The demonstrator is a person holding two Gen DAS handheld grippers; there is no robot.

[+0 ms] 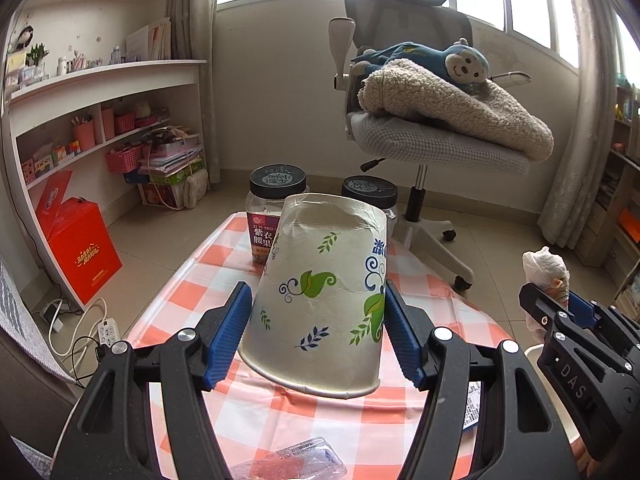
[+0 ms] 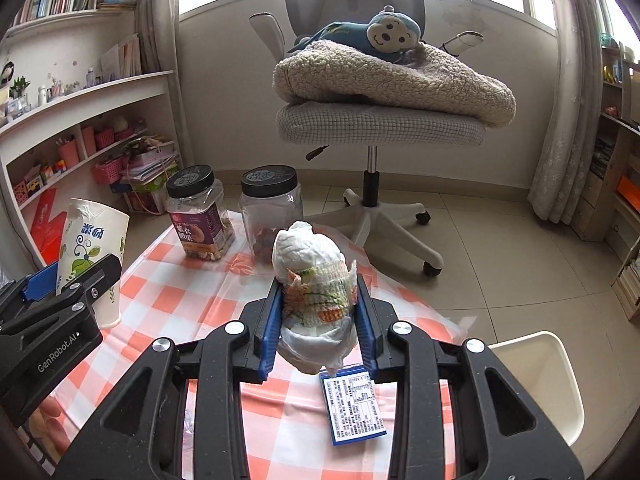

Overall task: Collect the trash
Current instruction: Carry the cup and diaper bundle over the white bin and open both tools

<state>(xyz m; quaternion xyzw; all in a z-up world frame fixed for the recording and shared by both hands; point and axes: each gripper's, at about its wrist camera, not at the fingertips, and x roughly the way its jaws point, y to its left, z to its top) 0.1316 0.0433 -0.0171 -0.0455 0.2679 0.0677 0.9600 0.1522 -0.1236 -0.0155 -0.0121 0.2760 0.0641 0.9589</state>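
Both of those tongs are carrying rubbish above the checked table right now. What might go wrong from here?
1. The paper cup is held upside down and already dented between the left tongs; its tapered wall might slip out or crumple further.
2. The wadded wrapper in the right tongs is soft and hangs below the pads, so it could work loose.
3. The two jars stand close ahead on the table; a careless swing could topple one.

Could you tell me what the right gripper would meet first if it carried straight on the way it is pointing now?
Probably the clear jar with the black lid. The right gripper, shut on the wadded wrapper, points at it, so the wrapper's front end would touch first. Depth is hard to judge through the fisheye.
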